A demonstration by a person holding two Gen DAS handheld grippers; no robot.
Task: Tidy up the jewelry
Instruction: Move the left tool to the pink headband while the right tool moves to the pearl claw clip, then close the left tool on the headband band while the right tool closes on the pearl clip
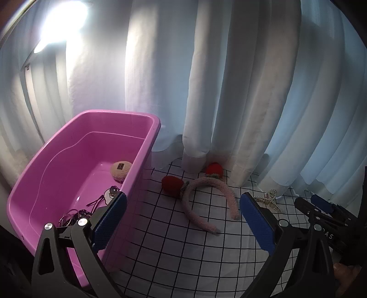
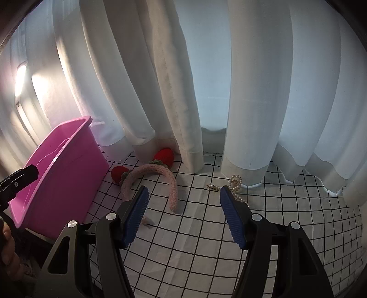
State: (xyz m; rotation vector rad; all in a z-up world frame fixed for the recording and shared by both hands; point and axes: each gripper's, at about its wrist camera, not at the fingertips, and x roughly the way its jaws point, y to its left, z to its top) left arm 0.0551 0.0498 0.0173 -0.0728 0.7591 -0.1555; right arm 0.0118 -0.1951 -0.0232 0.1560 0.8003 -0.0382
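A pink fuzzy headband [image 1: 201,201] with two red strawberries lies on the checked cloth, right of the pink tub [image 1: 96,121]. It also shows in the right wrist view [image 2: 158,174]. A pearl hair claw [image 1: 269,199] lies further right, also in the right wrist view [image 2: 235,184]. The tub holds a beige puff [image 1: 120,169] and several hair ties and clips [image 1: 91,208]. My left gripper [image 1: 183,201] is open and empty, near the tub's right wall. My right gripper [image 2: 183,194] is open and empty, above the cloth before the headband and claw.
White curtains [image 2: 160,80] hang along the back of the cloth and touch it. The checked cloth [image 2: 195,240] spreads across the front. The right gripper shows at the right edge of the left wrist view [image 1: 325,206]. A bright lamp glares at the upper left [image 1: 62,20].
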